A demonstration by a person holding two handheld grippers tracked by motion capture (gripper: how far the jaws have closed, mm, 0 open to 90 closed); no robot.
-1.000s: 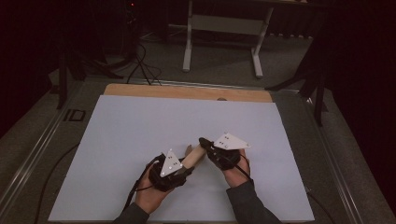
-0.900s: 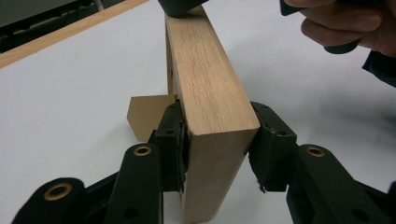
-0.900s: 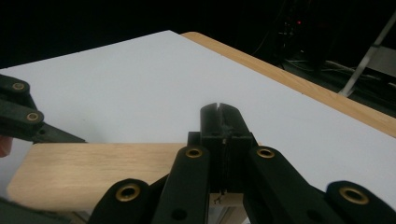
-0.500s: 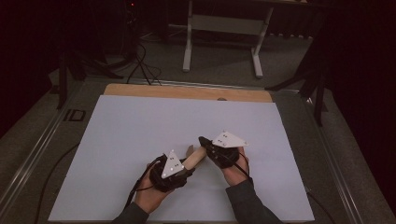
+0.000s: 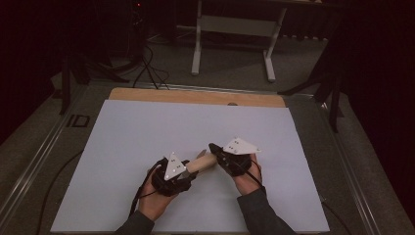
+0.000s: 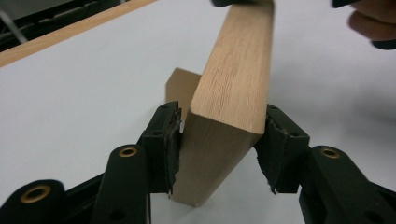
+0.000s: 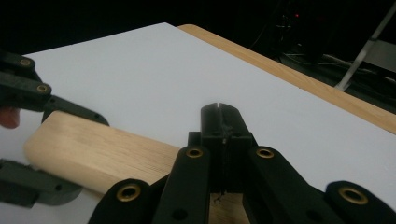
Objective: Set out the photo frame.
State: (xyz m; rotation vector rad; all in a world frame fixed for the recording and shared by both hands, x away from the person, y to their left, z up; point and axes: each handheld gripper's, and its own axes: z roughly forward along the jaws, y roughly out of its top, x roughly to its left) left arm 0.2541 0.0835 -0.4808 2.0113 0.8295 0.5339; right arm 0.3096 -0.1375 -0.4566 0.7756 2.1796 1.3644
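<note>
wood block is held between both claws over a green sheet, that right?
Not quite: the sheet is white, not green, as the high view shows. The wood block does sit between the left claw and the right claw. The left claw's jaws have just been opening, with the block between them.

The flat white rectangular table sheet (image 5: 147, 147) is evenly lit from above, the dark room behind murky, and nearby black jaws look softly blurred.

Smooth matt wooden block (image 6: 233, 84); matt white sheet (image 5: 147, 132); black plastic claw (image 6: 219, 144).
</note>
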